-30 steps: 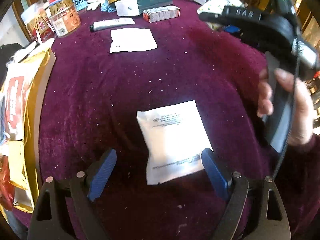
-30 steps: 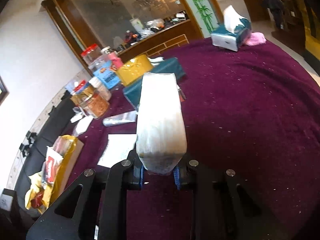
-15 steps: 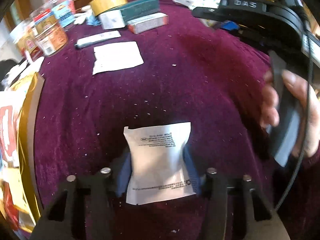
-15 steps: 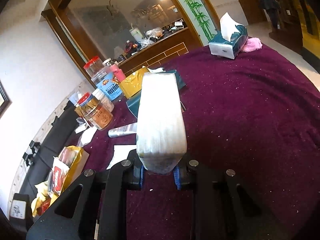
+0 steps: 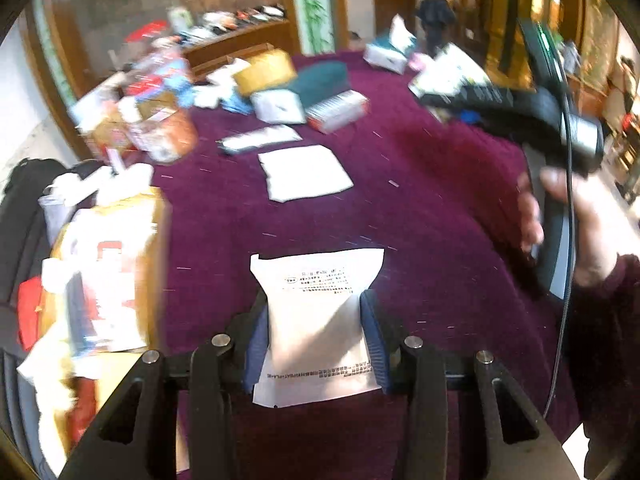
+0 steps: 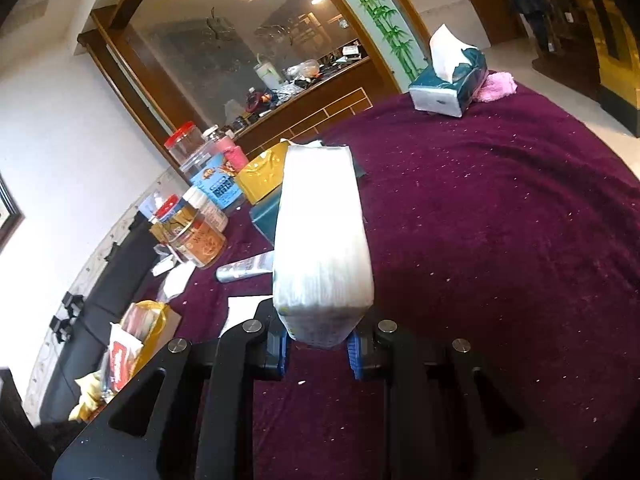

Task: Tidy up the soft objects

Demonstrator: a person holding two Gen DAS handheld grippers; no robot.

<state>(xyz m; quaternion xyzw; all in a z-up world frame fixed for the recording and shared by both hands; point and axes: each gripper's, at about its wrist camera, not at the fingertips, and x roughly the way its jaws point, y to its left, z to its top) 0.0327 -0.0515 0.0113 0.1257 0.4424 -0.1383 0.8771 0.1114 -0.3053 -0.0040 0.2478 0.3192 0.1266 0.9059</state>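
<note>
Left gripper (image 5: 316, 334): 2 blue pads just closed onto a flat white sachet (image 5: 316, 320), pinching its 2 side edges, printed face up, the pack waisted where the pads bite. Likely lifting clear of the purple velvet tablecloth (image 5: 420, 208). Best kept level and slow, grip steady, since a thin, slippery pouch held by its edges can buckle or slide out.

Right gripper (image 6: 318, 354): pressed onto the near end of a white tissue pack (image 6: 322, 240), standing up and away between the pads, above the cloth. Worth holding still while the left side works.

Farther out: a 2nd flat white sachet (image 5: 306, 174) lying mid-table, a tube (image 5: 260, 140) just beyond it, boxes and jars at the far left. Near left, a yellow bag (image 5: 112, 264) of snack packets. Far right, a teal tissue box (image 6: 450, 80) beside a pink cloth (image 6: 496, 86). Destination for the soft items not evident.
</note>
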